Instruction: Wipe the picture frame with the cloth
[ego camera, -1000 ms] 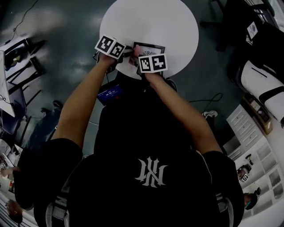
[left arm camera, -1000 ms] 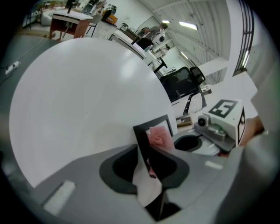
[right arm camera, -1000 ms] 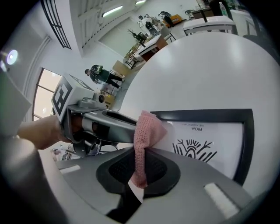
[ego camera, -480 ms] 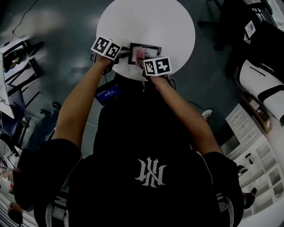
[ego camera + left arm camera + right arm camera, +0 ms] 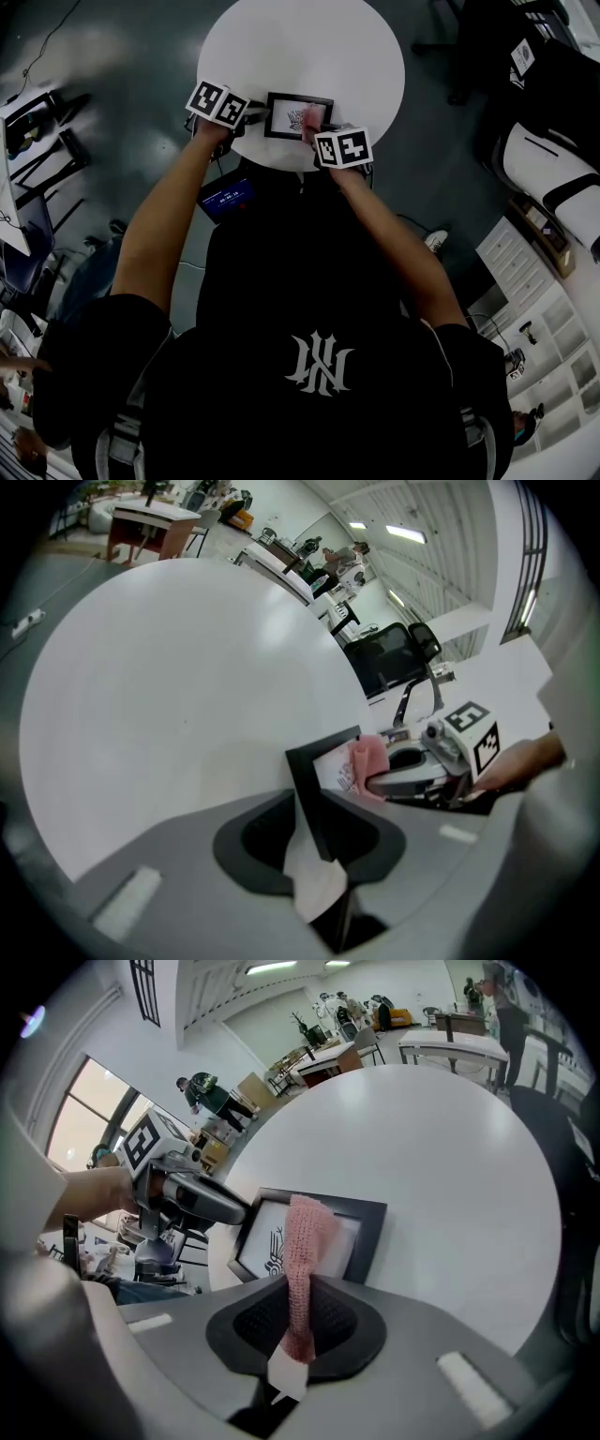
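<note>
Head view: the left gripper [image 5: 246, 116] and right gripper [image 5: 319, 131] flank the picture frame [image 5: 298, 115] at the white round table's [image 5: 309, 47] near edge. Left gripper view: the jaws clamp the frame's black edge. Right gripper view: the jaws pinch the pink cloth [image 5: 302, 1241], its free end over the frame's picture.

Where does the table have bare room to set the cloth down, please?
The table is bare beyond the frame. The near edge is crowded: left gripper on the frame, right gripper holding the cloth.
</note>
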Demonstrator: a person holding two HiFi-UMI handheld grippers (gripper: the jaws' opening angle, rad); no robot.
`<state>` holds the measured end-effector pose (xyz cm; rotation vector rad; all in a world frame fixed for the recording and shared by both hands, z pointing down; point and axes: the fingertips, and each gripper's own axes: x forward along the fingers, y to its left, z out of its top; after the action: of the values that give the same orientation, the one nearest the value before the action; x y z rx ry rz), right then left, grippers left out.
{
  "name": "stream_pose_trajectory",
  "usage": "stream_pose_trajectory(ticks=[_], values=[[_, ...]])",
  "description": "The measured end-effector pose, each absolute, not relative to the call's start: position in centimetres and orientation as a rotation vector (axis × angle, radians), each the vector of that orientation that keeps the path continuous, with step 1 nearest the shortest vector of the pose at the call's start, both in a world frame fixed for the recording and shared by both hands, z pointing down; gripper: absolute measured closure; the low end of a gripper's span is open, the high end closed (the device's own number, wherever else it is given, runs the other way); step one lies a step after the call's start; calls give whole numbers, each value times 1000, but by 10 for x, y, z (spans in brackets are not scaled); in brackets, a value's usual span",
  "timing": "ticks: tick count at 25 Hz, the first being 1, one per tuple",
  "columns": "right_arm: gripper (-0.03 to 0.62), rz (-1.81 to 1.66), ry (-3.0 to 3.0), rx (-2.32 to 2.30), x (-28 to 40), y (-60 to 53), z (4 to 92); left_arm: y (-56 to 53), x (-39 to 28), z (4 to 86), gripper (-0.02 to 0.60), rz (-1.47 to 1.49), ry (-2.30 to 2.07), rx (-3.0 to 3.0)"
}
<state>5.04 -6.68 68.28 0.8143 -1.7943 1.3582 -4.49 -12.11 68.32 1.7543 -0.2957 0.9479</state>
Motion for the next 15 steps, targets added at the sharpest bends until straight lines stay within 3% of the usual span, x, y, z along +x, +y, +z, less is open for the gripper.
stream_pose_trajectory(ticks=[15], values=[[563,1365,-1757,954,92,-71,666,-122,-45,683,506,939,-295,1758]])
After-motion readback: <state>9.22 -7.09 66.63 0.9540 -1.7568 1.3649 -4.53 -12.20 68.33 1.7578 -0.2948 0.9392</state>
